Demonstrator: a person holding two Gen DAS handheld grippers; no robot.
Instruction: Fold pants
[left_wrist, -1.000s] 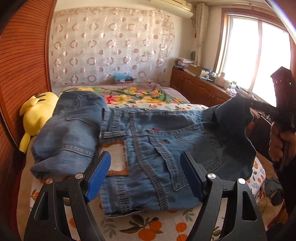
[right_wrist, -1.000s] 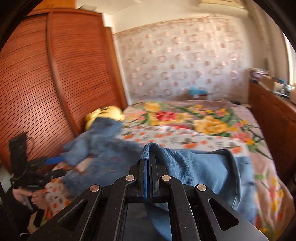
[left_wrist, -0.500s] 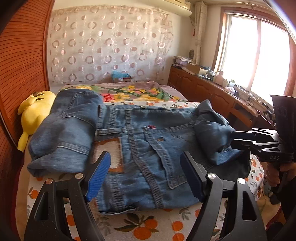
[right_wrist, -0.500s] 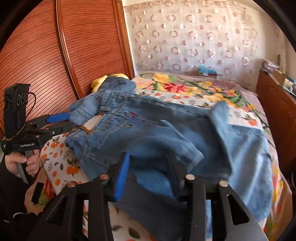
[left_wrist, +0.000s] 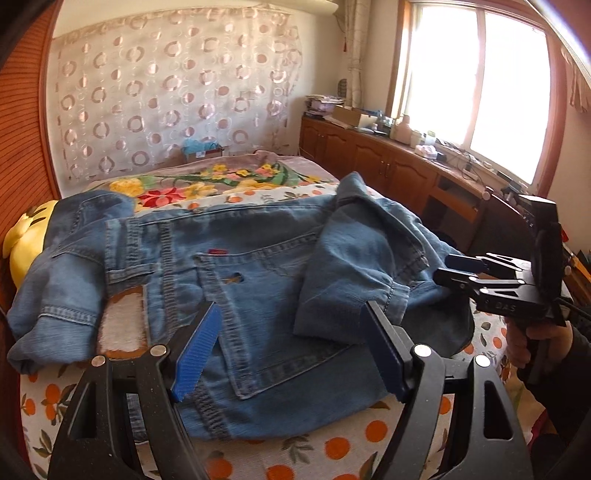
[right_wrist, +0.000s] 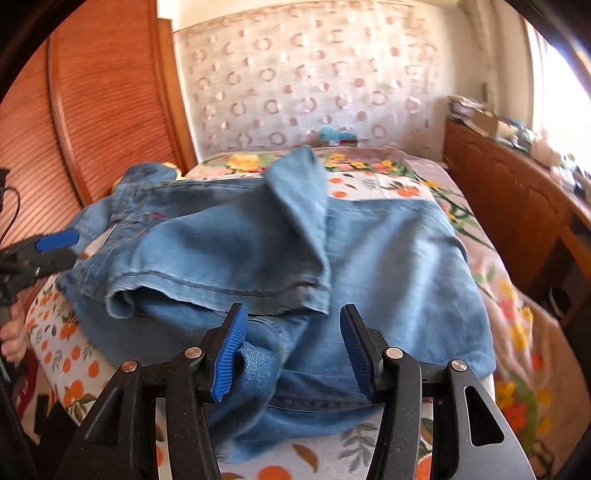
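Left wrist view: the jeans (left_wrist: 229, 295) are spread across the bed (left_wrist: 332, 454), filling the middle of the frame, with one leg end (left_wrist: 351, 280) folded over them at centre right. The left claw (left_wrist: 291, 350) is seen at the bottom, wide open, with nothing gripped. The right claw (left_wrist: 448, 267) is seen at right, just beside the cloth.

Right wrist view: the right claw (right_wrist: 291, 347) at bottom centre has just been opening; denim lies between its pads (right_wrist: 229, 350), released. The folded leg lies across the frame's middle. A yellow toy (left_wrist: 22, 236) is seen at far left.
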